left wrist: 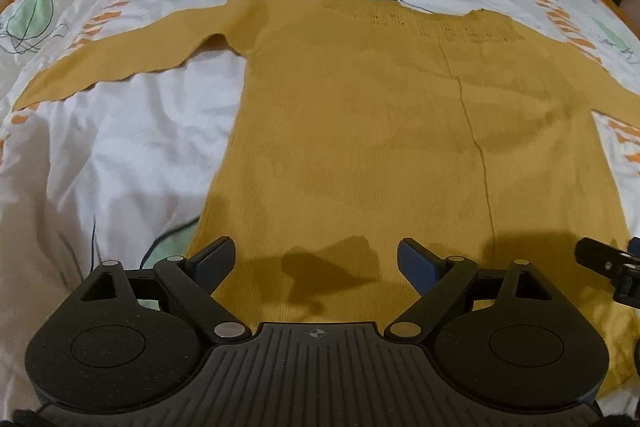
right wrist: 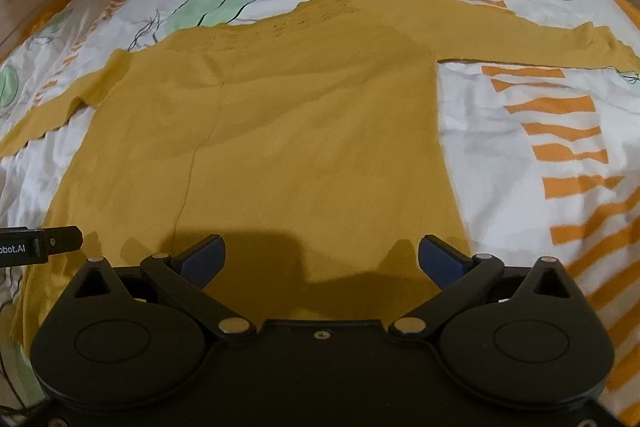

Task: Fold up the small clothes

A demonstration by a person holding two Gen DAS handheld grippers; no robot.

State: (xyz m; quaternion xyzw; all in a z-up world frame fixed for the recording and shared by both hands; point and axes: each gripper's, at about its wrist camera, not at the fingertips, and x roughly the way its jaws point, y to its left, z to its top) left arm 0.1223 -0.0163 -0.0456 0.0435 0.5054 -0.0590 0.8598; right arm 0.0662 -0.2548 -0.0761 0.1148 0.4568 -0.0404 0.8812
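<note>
Sweater (left wrist: pixel 360 131): mustard knit, spread flat on leaf-print bedsheet (left wrist: pixel 120 155), sleeves out to both sides.
Left gripper (left wrist: pixel 316 259): jaws wide apart, empty, above lower hem.
Right gripper (right wrist: pixel 322 259): jaws wide apart, empty, above hem beside left one.

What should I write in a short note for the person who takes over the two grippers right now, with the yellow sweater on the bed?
Left gripper: jaws open, empty, over the sweater's hem.
Right gripper: jaws open, empty, also over the hem.
Yellow sweater: lies flat on the patterned sheet, both sleeves spread out to the sides, neck at the far end.
Done: sweater laid out; no fold visible yet.
Left: fold in the sleeves, then fold the body.
</note>
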